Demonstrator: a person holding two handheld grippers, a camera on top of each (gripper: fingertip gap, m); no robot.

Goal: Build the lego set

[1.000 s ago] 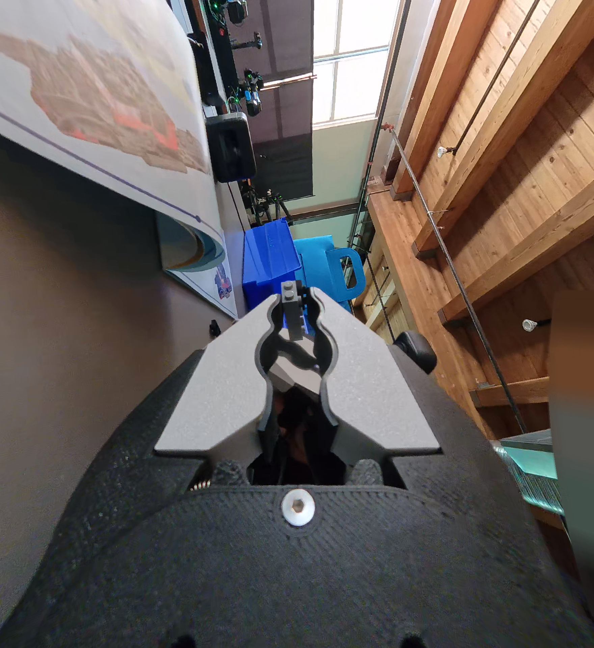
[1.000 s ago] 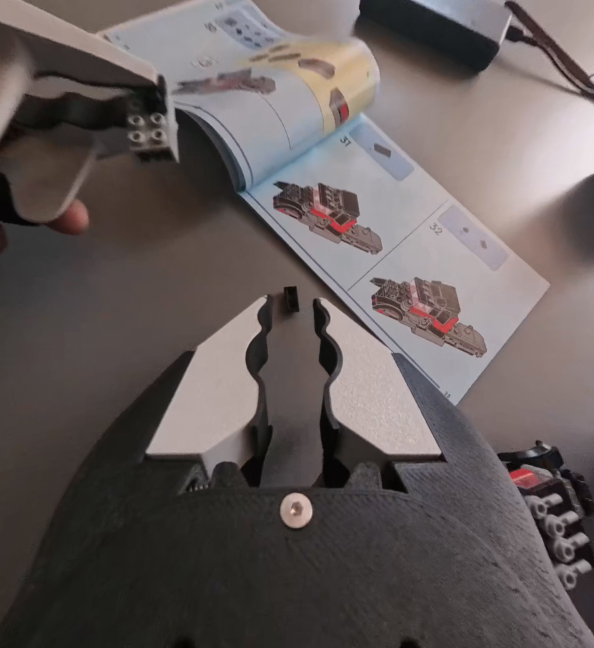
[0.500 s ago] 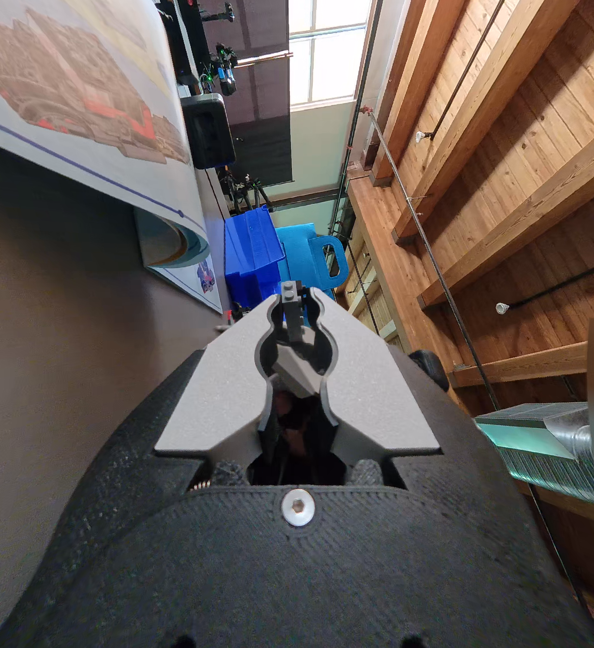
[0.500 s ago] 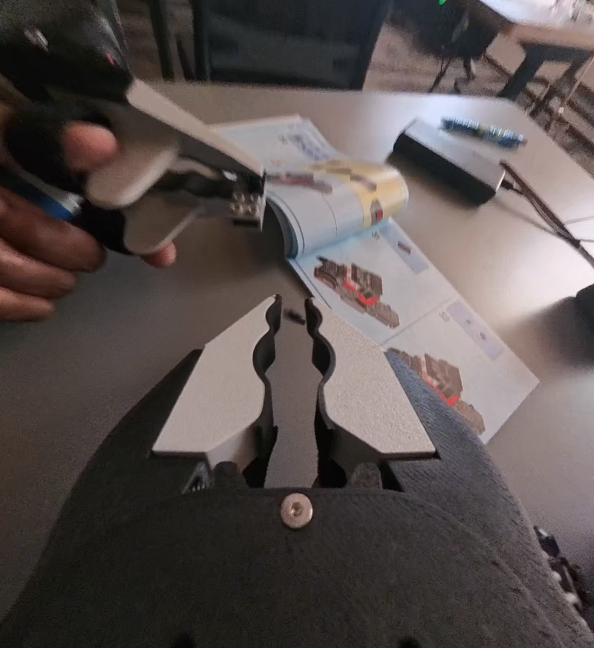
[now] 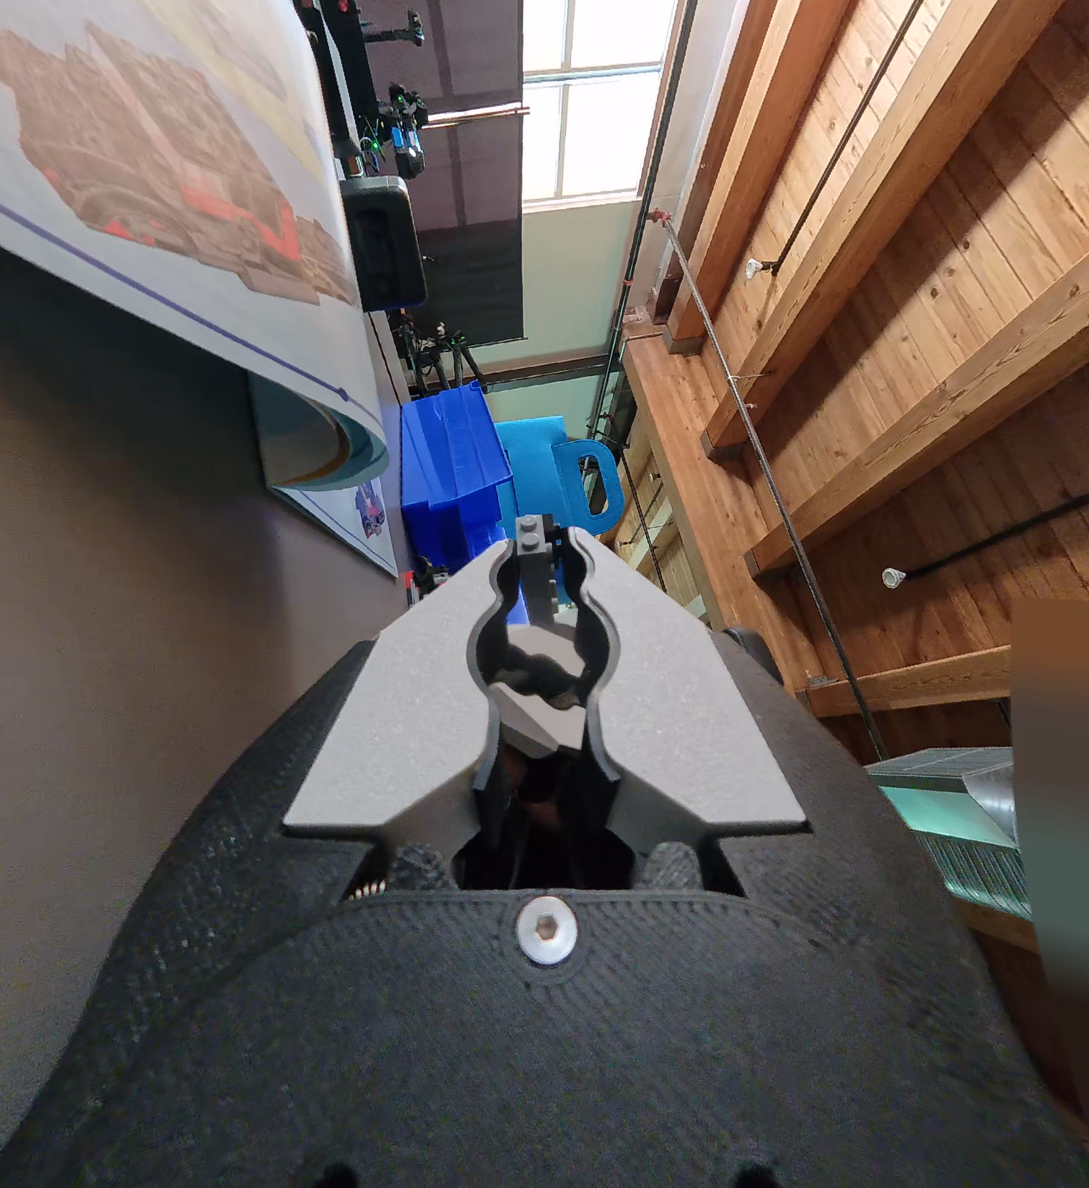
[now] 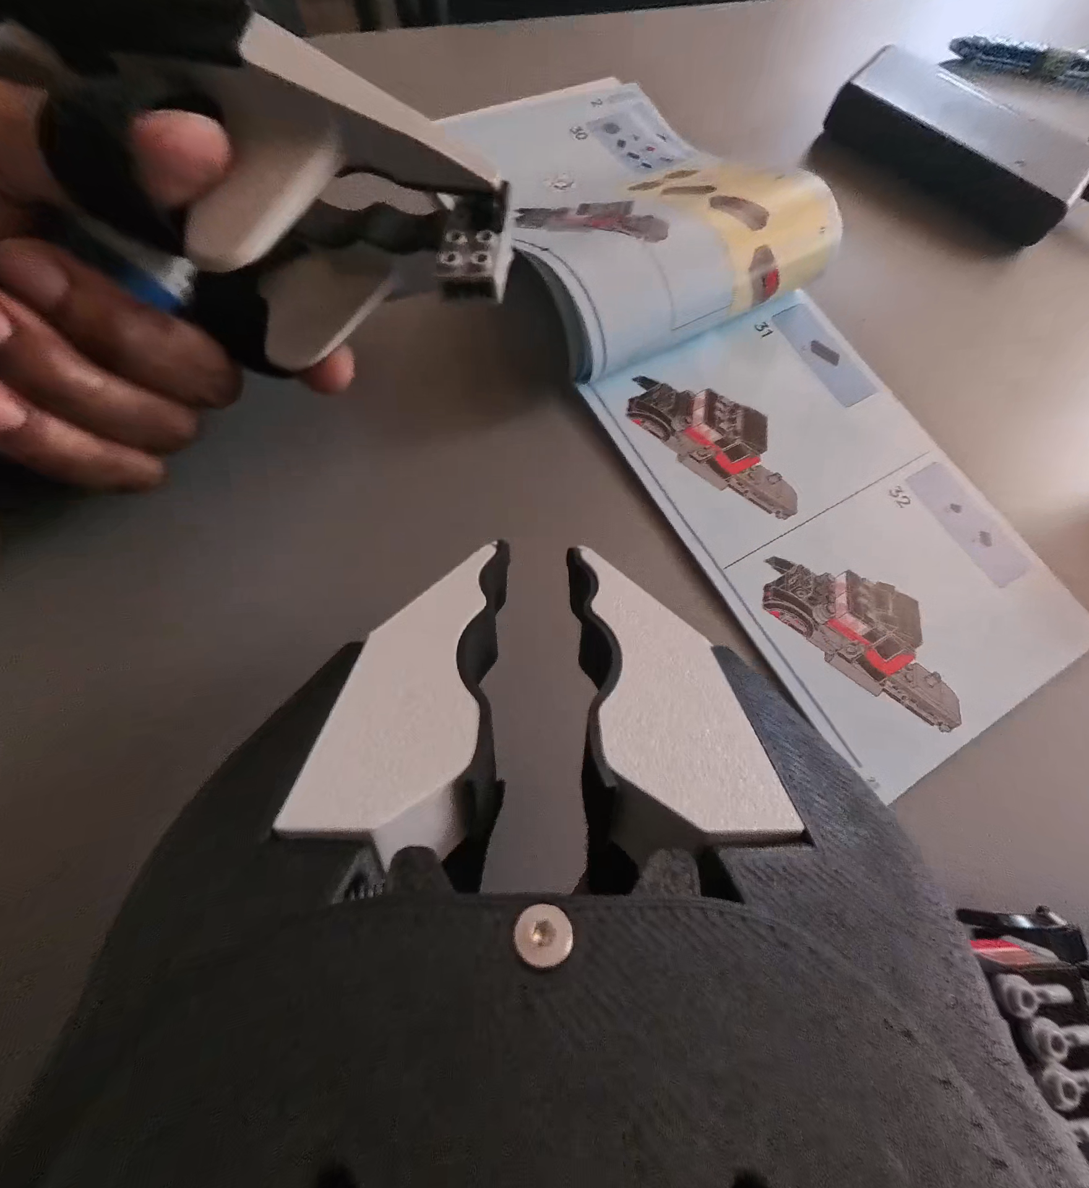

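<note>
My left gripper (image 5: pixel 539 546) is turned on its side and shut on a small grey studded brick (image 5: pixel 531 535), held above the table. In the right wrist view the same gripper (image 6: pixel 487 244) is at the upper left in a person's hand, with the grey brick (image 6: pixel 465 252) at its tip. My right gripper (image 6: pixel 535 553) is open and empty, low over the bare grey table (image 6: pixel 336 514). A partly built black, red and grey model (image 6: pixel 1043 1009) lies at the lower right, beside my right gripper's body.
An open instruction booklet (image 6: pixel 818 501) lies right of centre, its pages curling up; it also shows in the left wrist view (image 5: pixel 143 161). A black box (image 6: pixel 953 141) and a blue pen-like item (image 6: pixel 1043 58) lie at the far right. Blue bins (image 5: pixel 452 476) stand beyond the table.
The right wrist view swung up and back down over the table. A small black piece that lay at my right fingertips no longer shows. The left gripper still holds the grey brick.
</note>
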